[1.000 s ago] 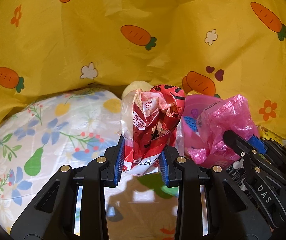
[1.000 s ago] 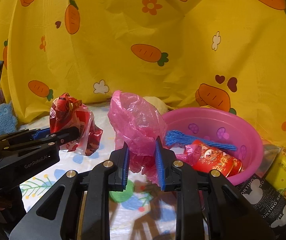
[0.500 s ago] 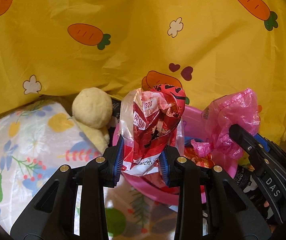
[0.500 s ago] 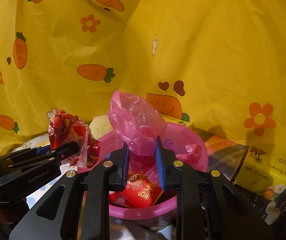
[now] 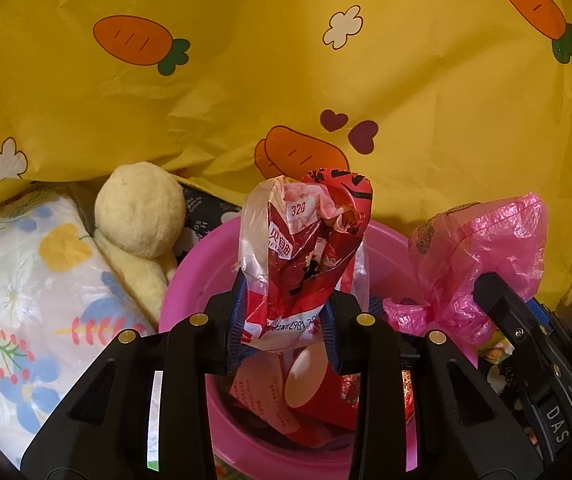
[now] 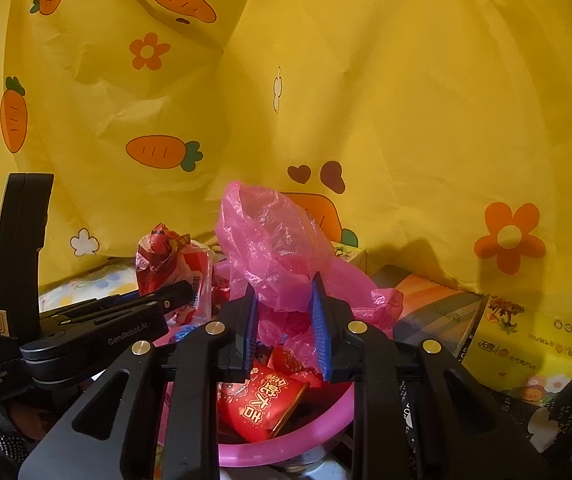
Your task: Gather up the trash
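Note:
My left gripper is shut on a crumpled red and clear snack wrapper, which stands up between its blue pads over the pink basin. My right gripper is shut on a crumpled pink plastic bag, held above the same basin. Red packets lie inside the basin. In the right wrist view the left gripper reaches in from the left with the wrapper. The left wrist view shows the pink bag at right.
A yellow carrot-print cloth hangs close behind the basin. A cream plush toy and floral bedding lie to its left. To its right are a yellow tissue pack, a striped box and a black printed bag.
Both grippers have carried their loads to the right, from over the floral bedding to above the pink basin. Each grip has held.

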Demonstrator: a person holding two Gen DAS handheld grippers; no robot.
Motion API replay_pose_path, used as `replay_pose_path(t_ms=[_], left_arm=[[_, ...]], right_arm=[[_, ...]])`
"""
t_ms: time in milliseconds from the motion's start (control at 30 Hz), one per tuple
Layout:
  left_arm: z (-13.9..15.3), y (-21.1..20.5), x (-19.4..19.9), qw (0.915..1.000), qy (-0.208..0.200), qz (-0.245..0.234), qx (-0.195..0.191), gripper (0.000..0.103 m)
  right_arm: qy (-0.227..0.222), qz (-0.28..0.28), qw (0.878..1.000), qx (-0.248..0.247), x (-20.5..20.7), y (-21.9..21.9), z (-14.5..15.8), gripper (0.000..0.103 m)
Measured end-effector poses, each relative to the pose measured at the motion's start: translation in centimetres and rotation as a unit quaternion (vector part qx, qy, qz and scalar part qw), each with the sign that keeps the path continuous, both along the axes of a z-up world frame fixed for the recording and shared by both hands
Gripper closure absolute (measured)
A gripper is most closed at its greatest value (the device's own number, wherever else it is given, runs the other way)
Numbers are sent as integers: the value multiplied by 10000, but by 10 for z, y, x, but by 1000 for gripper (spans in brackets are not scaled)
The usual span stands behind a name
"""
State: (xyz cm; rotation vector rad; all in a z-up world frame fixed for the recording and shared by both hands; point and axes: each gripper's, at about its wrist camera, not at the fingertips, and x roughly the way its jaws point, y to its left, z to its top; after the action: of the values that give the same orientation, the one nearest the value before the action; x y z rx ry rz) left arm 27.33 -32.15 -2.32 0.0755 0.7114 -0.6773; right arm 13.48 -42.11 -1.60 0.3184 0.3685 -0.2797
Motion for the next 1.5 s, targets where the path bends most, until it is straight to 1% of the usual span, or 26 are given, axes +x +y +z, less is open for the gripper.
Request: replay_pose_path(t_ms=[33,67,100,167,233,300,400,467,533,567,600,667,733,800,833,900,967,1033,1067,1167,1267,1400,1500], left_arm=[[-2,-2,2,10000,40,-35,-1,69],[-3,-4,2,9999,73,-109,-16,65],[-5,-6,2,9997,97,-204,-20,54],[-7,-4,0,9999,17,-132,0,36],[-7,4,0,9999,-16,-88,-135,33],[-5,13,1,9996,61,-38,-262,22],[-2,30,-2,9991,-6,150,-390,19],[1,41,-7,9987,-138,302,-388,18],[5,53,-14,9978,-335,482,-322,14],[6,59,-19,9969,-450,577,-291,10],[8,65,-23,9958,-572,674,-248,7],[10,75,-31,9930,-791,861,-156,6],[11,85,-38,9902,-931,1035,-77,6],[11,93,-45,9875,-1023,1197,-28,6],[10,96,-49,9859,-1077,1280,5,6],[11,104,-56,9830,-1162,1423,62,6],[10,110,-63,9809,-1203,1526,91,6],[10,118,-70,9801,-1185,1591,105,6],[10,123,-74,9794,-1176,1638,96,6],[10,135,-86,9767,-1207,1772,83,6],[10,144,-98,9733,-1280,1900,140,6],[8,153,-112,9713,-1305,1969,287,6],[8,164,-122,9701,-1263,2053,297,6]], right_arm=[[2,-13,10000,5,2,0,0,78],[6,-21,10000,11,2,0,-1,78],[12,-26,10000,17,3,-1,-1,78],[23,-41,10000,14,5,-2,-2,78],[40,-38,10000,16,7,-3,-3,78],[59,-14,10000,18,9,-3,-4,78],[74,3,10000,-5,13,-3,-4,78],[87,-12,10000,-30,16,-4,-4,77],[144,14,9999,-31,20,-4,-6,75],[198,20,9998,-44,23,-5,-7,70],[237,22,9997,-57,24,-6,-8,59],[282,28,9996,-64,25,-7,-10,45],[323,-19,9995,-37,22,-8,-12,42],[279,-92,9996,0,16,-8,-12,35],[266,-157,9995,-49,13,-7,-11,32],[209,-333,9989,-262,3,-1,-9,21],[164,-403,9982,-402,-2,3,-7,15],[173,-463,9975,-504,-8,7,-7,12],[157,-482,9974,-518,-11,8,-7,8],[103,-561,9968,-567,-21,12,-6,6],[62,-491,9971,-577,-31,21,-5,6],[113,-344,9969,-699,-41,43,-4,6],[152,-280,9960,-837,-48,62,-3,6]])
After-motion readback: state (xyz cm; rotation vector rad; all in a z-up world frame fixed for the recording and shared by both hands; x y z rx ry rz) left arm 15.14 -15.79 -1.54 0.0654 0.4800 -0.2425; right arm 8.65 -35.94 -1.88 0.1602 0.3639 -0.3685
